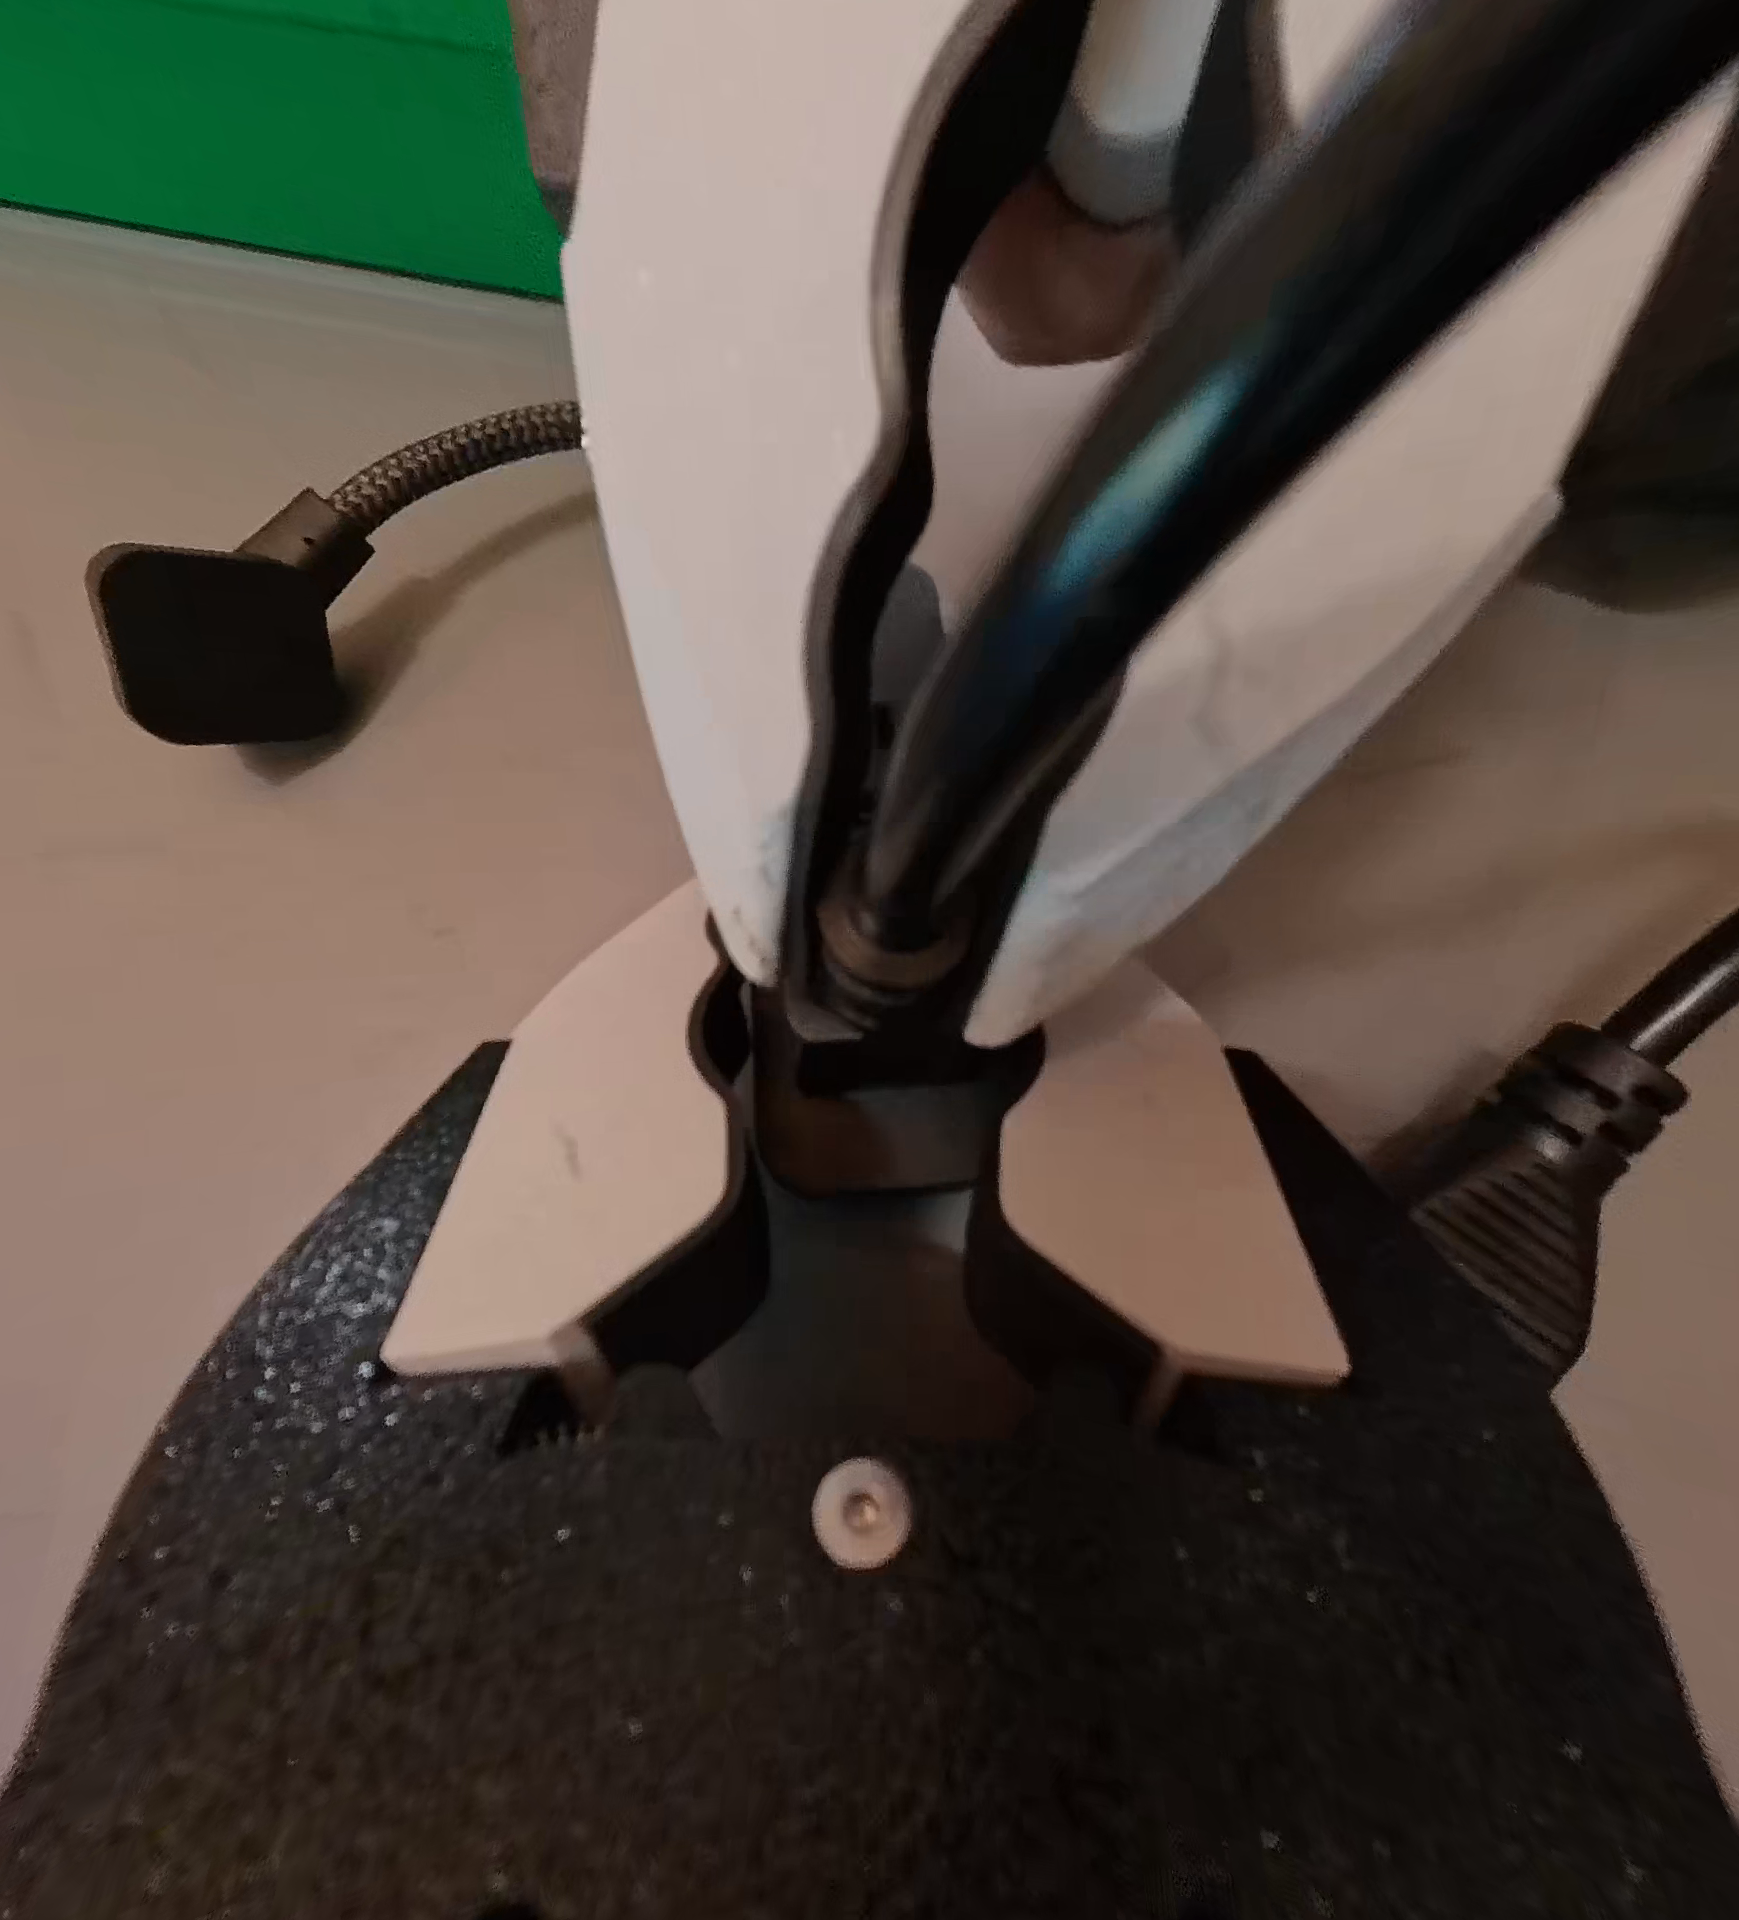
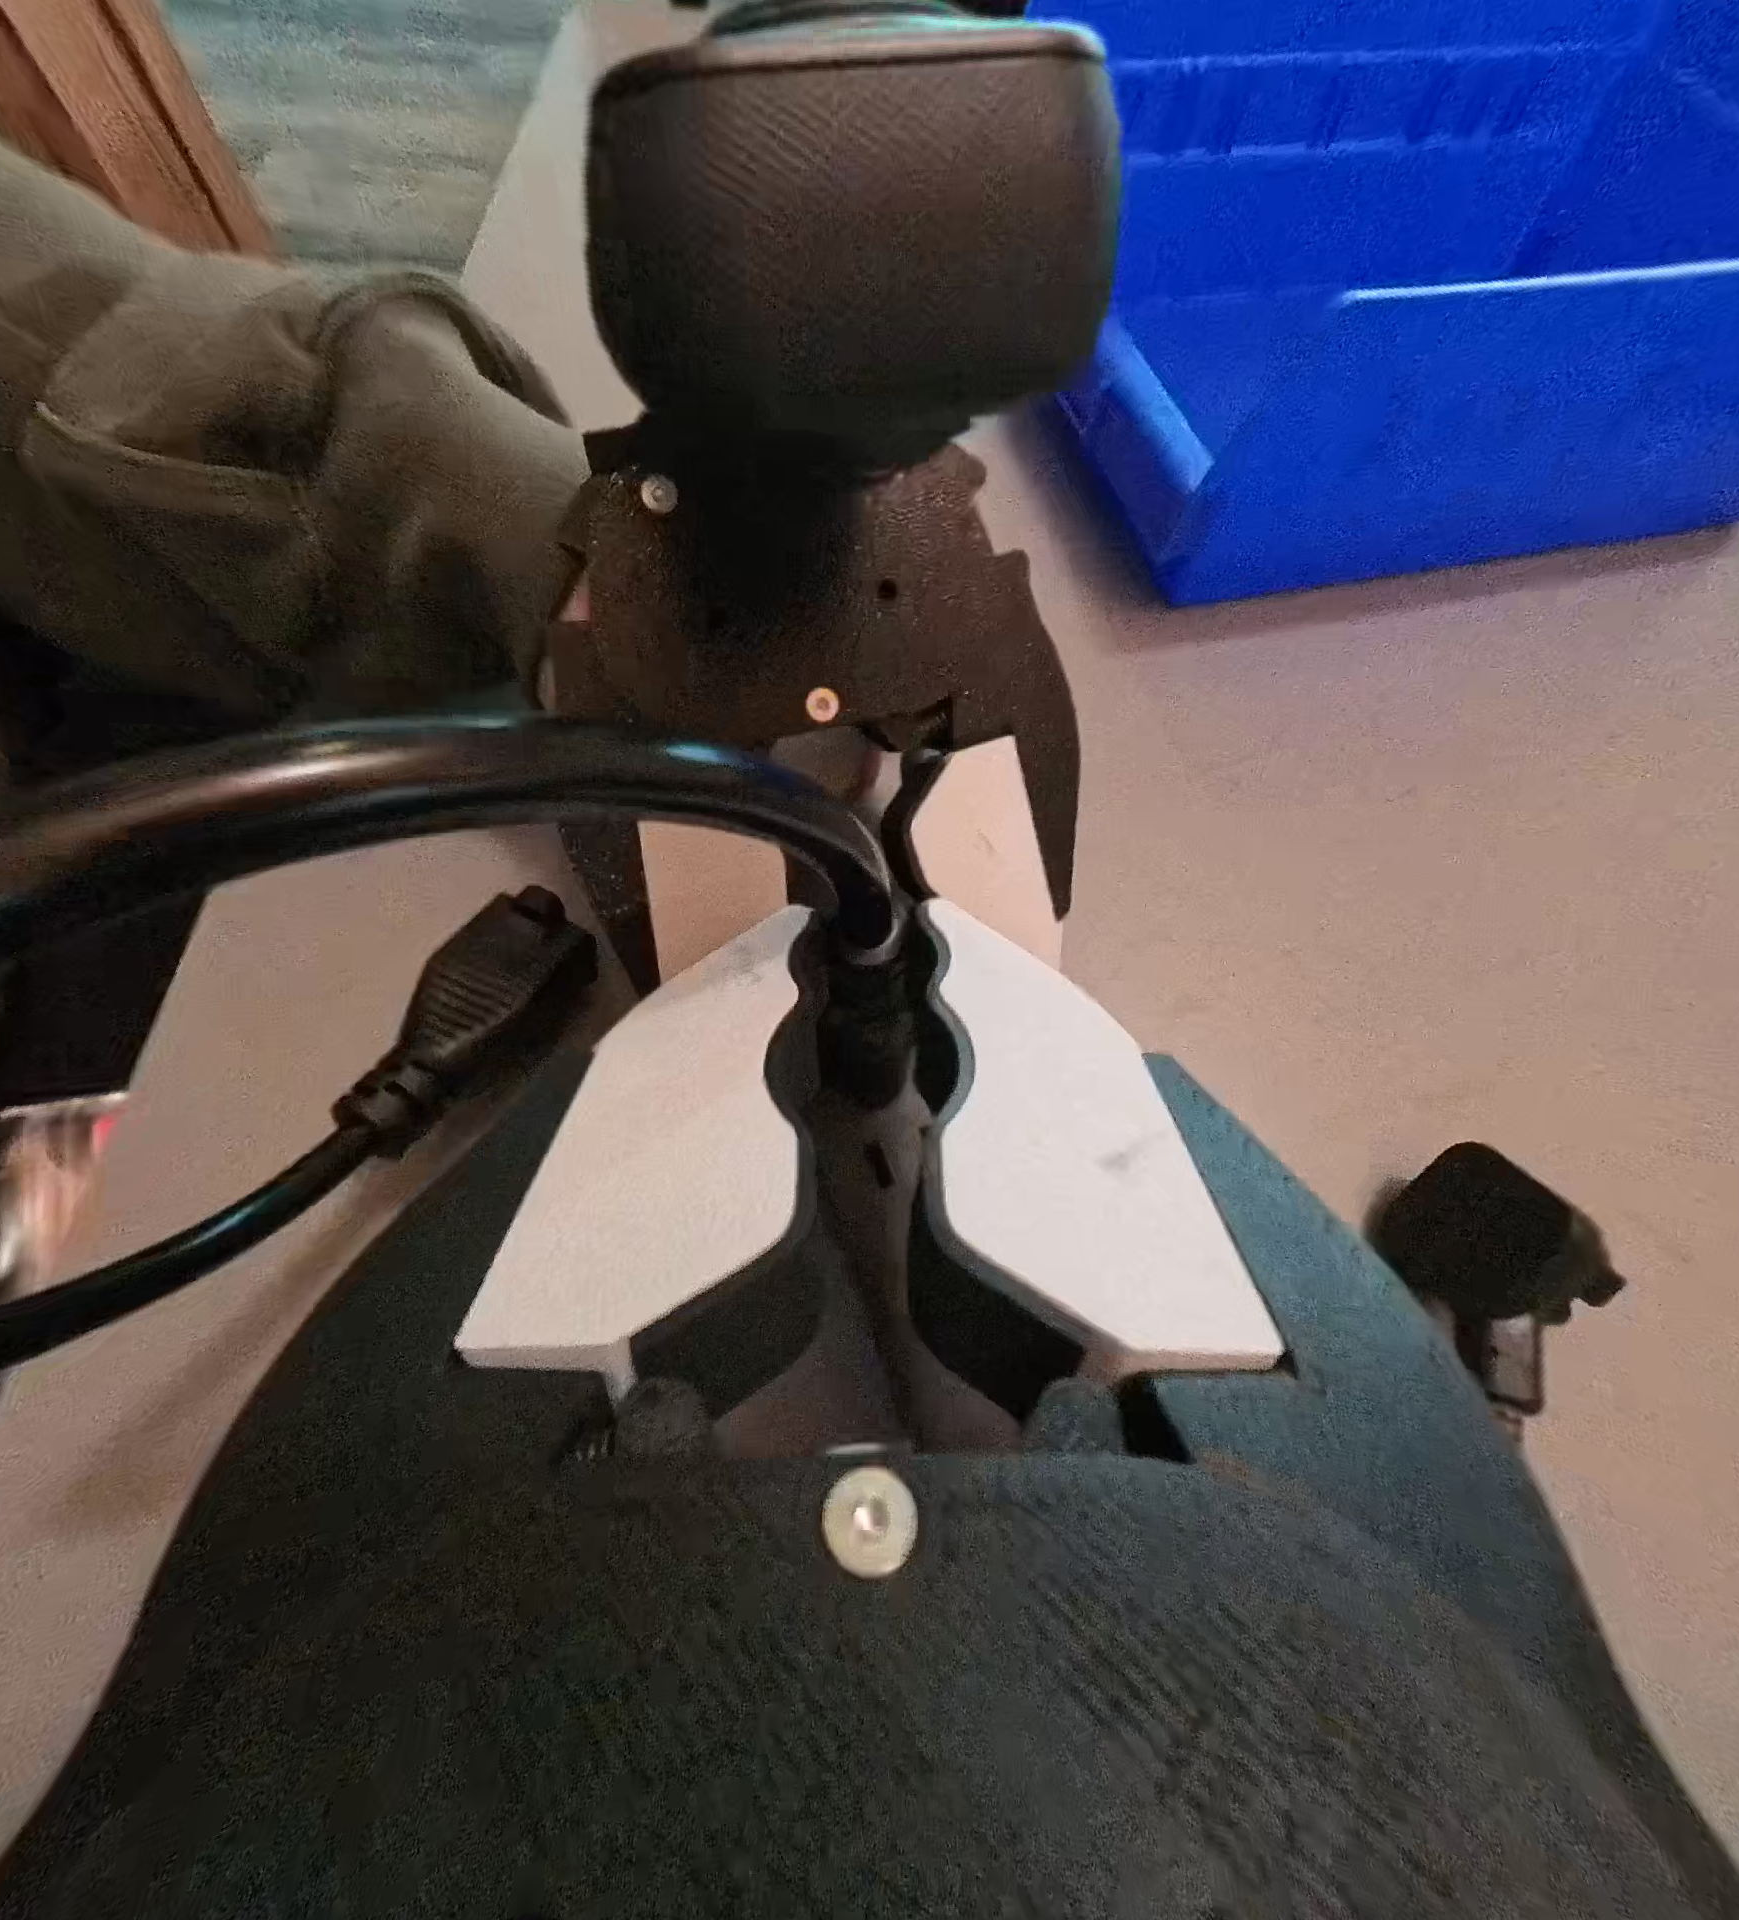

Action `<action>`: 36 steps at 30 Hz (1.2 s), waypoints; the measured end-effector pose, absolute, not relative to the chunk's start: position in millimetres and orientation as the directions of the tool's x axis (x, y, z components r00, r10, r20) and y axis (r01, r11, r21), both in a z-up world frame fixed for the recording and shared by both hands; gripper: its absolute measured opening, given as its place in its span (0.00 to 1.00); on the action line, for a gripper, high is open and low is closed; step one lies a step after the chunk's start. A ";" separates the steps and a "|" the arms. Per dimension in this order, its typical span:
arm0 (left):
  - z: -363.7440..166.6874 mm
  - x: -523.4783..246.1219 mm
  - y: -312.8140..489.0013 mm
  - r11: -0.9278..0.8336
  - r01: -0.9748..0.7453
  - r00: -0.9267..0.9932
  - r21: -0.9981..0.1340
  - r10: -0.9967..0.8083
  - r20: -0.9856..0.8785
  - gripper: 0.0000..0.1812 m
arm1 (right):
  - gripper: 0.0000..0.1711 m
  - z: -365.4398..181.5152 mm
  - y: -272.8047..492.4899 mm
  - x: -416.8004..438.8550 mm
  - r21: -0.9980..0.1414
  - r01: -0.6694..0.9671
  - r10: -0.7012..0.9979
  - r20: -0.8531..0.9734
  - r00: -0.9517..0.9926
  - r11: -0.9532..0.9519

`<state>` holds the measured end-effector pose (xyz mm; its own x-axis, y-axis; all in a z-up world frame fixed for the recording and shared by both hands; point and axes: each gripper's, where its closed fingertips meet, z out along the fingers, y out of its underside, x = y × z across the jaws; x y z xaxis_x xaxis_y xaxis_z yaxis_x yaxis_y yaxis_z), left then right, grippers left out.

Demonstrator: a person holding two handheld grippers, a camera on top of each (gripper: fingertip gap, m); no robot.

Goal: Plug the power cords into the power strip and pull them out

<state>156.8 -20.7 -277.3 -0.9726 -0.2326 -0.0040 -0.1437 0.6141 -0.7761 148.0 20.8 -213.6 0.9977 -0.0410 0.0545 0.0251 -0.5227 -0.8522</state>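
Observation:
My left gripper is shut on the body of a black plug, which sits between its white pads. My right gripper comes in from the opposite side and is shut on the ribbed collar of the same cord, right behind the plug. It also shows in the left wrist view. The black cord arcs away to the left. A second black plug lies on the table beside the grippers and also shows in the left wrist view. No power strip shows clearly.
A flat black plug on a braided cord lies on the beige table and also shows in the right wrist view. A blue bin stands at the back right. An olive sleeve is at left. A blurred shiny object with red is at the left edge. My right fingertips sit around 7 cm from my left ones.

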 end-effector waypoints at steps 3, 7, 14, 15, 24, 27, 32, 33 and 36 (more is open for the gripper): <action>-280.6 155.2 -21.5 0.634 -0.127 -0.975 -0.763 -0.221 -0.021 0.25 | 0.08 -217.0 20.6 144.6 -0.821 0.080 -0.001 0.097 0.995 -0.565; -280.4 156.7 -20.5 0.629 -0.151 -0.973 -0.762 -0.232 0.001 0.24 | 0.08 -216.4 21.3 154.6 -0.862 -0.081 -0.041 -0.070 0.997 -0.501; -281.4 159.7 -20.1 0.636 -0.141 -0.968 -0.759 -0.249 -0.029 0.25 | 0.08 -216.8 22.2 148.0 -0.856 -0.010 -0.029 0.006 1.000 -0.516; -280.8 158.1 -20.3 0.638 -0.123 -0.970 -0.760 -0.239 -0.044 0.25 | 0.08 -216.8 21.8 144.3 -0.835 0.052 -0.005 0.066 0.998 -0.547; -281.1 159.4 -20.0 0.630 -0.157 -0.968 -0.761 -0.251 -0.009 0.25 | 0.08 -214.5 20.0 156.5 -0.899 -0.114 -0.049 -0.103 0.994 -0.424; -280.9 160.4 -20.1 0.630 -0.147 -0.967 -0.763 -0.255 -0.023 0.25 | 0.08 -213.7 20.9 147.6 -0.879 0.003 -0.017 0.013 1.000 -0.476; -278.5 159.4 -20.2 0.623 -0.128 -0.967 -0.772 -0.251 -0.042 0.25 | 0.08 -211.9 19.0 151.3 -0.834 0.043 0.014 0.043 0.999 -0.550; -279.8 161.9 -19.2 0.624 -0.153 -0.963 -0.766 -0.268 -0.026 0.25 | 0.08 -213.1 19.3 157.8 -0.857 -0.046 -0.029 -0.036 0.999 -0.514; -282.1 164.9 -18.2 0.634 -0.162 -0.957 -0.756 -0.286 -0.035 0.25 | 0.08 -214.6 21.1 156.0 -0.877 -0.049 -0.045 -0.031 0.999 -0.477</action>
